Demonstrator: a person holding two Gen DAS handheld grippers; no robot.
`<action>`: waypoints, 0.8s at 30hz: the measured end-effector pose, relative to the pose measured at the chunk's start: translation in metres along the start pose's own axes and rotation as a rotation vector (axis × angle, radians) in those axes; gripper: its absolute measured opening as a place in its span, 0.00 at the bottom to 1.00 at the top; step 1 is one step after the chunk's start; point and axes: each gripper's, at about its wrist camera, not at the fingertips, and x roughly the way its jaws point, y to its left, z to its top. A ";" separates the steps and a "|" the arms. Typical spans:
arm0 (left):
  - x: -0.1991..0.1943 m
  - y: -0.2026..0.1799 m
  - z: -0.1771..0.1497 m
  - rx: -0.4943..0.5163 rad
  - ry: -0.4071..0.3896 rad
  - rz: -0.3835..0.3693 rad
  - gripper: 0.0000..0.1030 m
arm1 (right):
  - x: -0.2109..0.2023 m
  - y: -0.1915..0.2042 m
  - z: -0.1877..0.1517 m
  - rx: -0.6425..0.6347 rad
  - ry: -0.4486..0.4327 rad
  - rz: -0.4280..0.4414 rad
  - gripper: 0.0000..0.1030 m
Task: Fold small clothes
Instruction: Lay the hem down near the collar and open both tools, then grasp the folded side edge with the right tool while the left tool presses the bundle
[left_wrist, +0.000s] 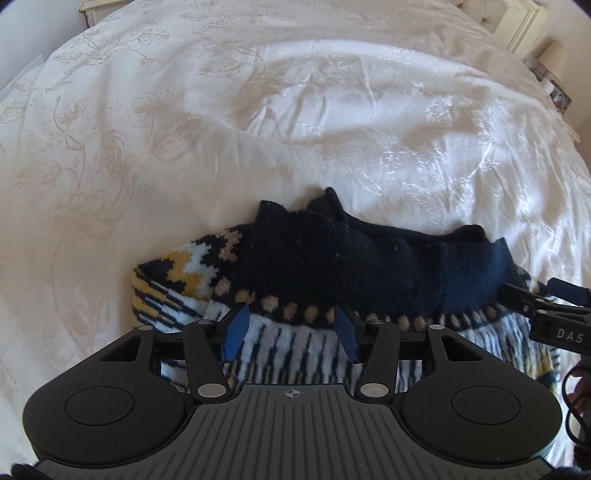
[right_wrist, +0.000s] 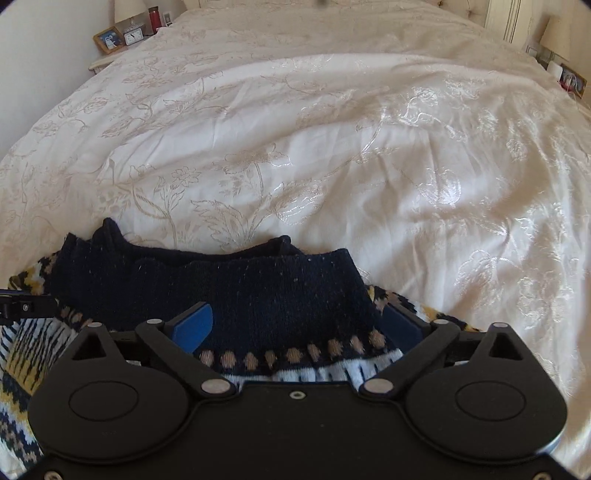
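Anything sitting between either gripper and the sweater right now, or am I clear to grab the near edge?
Nothing visible blocks either one. The left gripper and right gripper are both open, directly over the patterned sweater, fingers straddling its dotted band. Only the white duvet lies beyond it.

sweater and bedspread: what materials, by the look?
Sweater: looks like knitted wool or acrylic yarn, matte and slightly fuzzy, with visible ribbed stitches, lint specks and a fair-isle pattern. Bedspread: likely woven cotton or a satin blend, cream, with glossy floral embroidery catching light.
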 end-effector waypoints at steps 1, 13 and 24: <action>-0.004 -0.005 -0.005 0.012 0.000 -0.006 0.49 | -0.008 0.002 -0.005 -0.004 -0.008 -0.006 0.99; -0.013 -0.058 -0.073 0.137 0.048 -0.044 0.50 | -0.073 -0.006 -0.080 0.137 0.005 -0.015 0.99; 0.030 -0.068 -0.075 0.116 0.099 0.022 0.55 | -0.101 -0.033 -0.123 0.234 0.005 -0.056 0.99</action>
